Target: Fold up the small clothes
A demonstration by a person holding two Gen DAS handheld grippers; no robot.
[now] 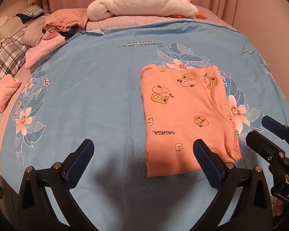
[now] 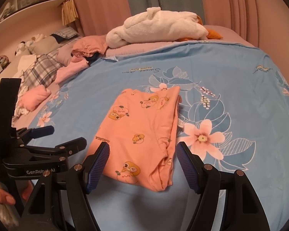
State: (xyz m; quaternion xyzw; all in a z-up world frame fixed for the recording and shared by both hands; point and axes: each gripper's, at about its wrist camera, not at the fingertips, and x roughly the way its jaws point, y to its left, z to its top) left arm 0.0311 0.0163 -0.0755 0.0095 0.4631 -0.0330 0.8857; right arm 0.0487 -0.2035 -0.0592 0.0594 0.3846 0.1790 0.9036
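A small orange garment (image 1: 185, 115) with cartoon prints lies folded flat on the blue floral sheet (image 1: 86, 96). It also shows in the right wrist view (image 2: 138, 132). My left gripper (image 1: 143, 150) is open and empty, hovering above the garment's near left corner. My right gripper (image 2: 142, 152) is open and empty, its fingers straddling the garment's near edge from above. The right gripper also shows at the right edge of the left wrist view (image 1: 267, 134), and the left gripper shows at the left of the right wrist view (image 2: 54, 136).
A white plush toy (image 1: 142, 2) lies at the far end of the bed. Pink clothes (image 1: 44, 50) and a folded pink piece (image 1: 3, 94) lie at the left, beside plaid bedding (image 1: 3, 57). Pink curtains (image 2: 231, 5) hang behind.
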